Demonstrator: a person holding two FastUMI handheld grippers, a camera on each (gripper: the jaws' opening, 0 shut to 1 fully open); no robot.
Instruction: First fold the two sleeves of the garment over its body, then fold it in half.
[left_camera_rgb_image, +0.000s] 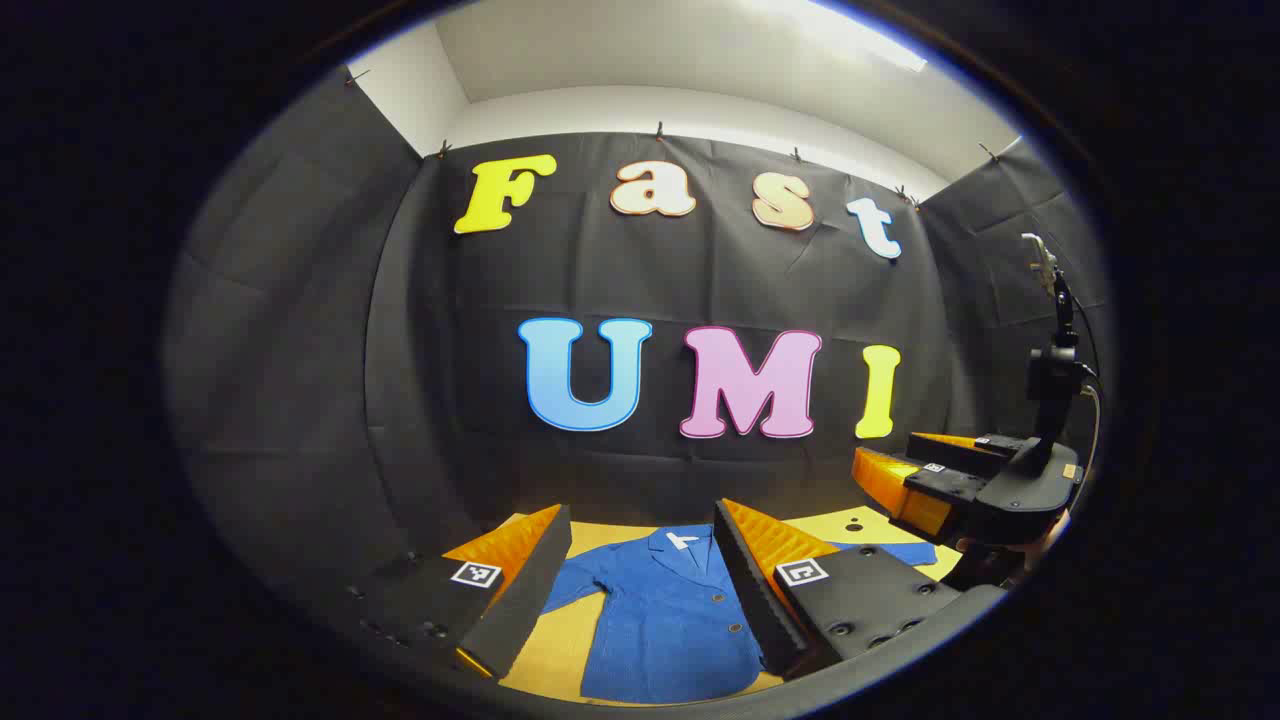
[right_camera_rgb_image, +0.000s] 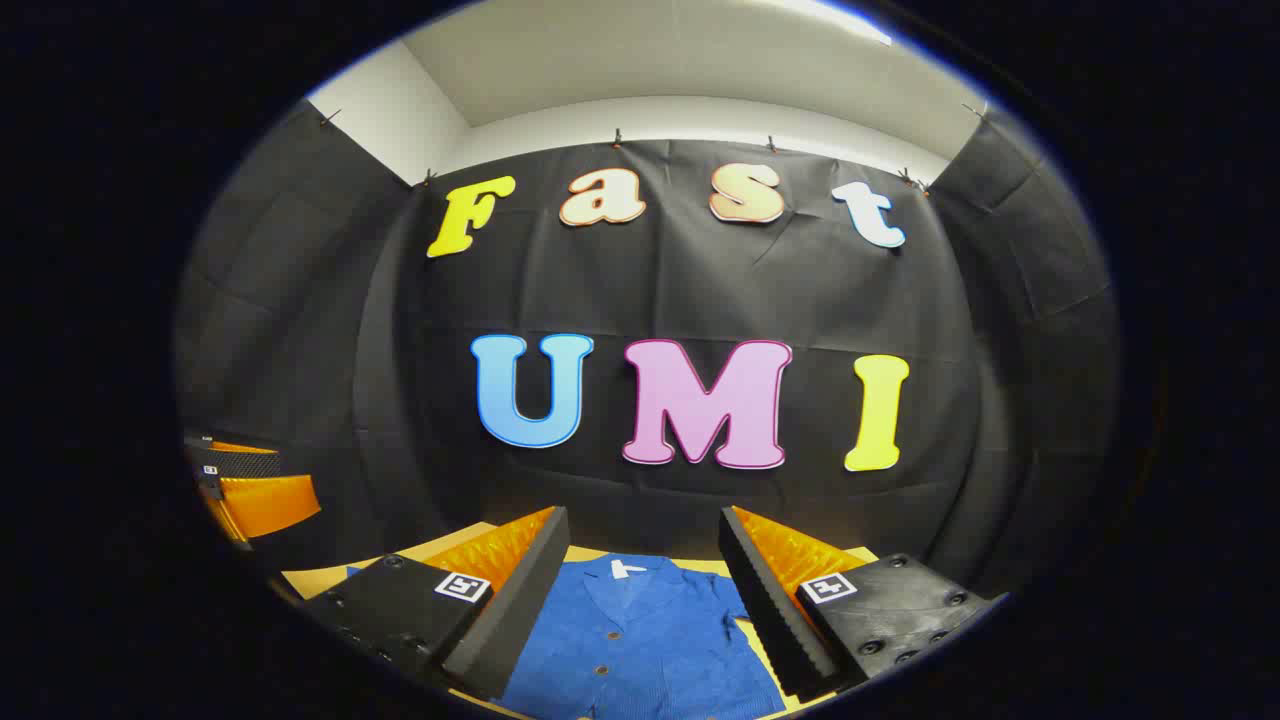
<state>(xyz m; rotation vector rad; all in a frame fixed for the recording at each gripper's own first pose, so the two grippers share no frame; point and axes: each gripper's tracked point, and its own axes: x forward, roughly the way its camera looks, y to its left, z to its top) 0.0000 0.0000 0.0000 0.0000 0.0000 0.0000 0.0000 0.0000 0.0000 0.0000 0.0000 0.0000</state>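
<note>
A blue button-front garment lies flat on the yellow table, collar toward the back wall, with a sleeve spread out to its left. My left gripper hovers open above it, the fingers apart with the shirt front between them in the view. In the right gripper view the same garment shows beneath my right gripper, which is open too and holds nothing. That right gripper also appears at the right of the left gripper view, raised off the table. The left gripper appears at the left edge of the right gripper view.
Black cloth walls close the booth at the back and both sides. A black camera stand rises at the right, behind the right gripper. Yellow tabletop shows beyond the garment's right shoulder.
</note>
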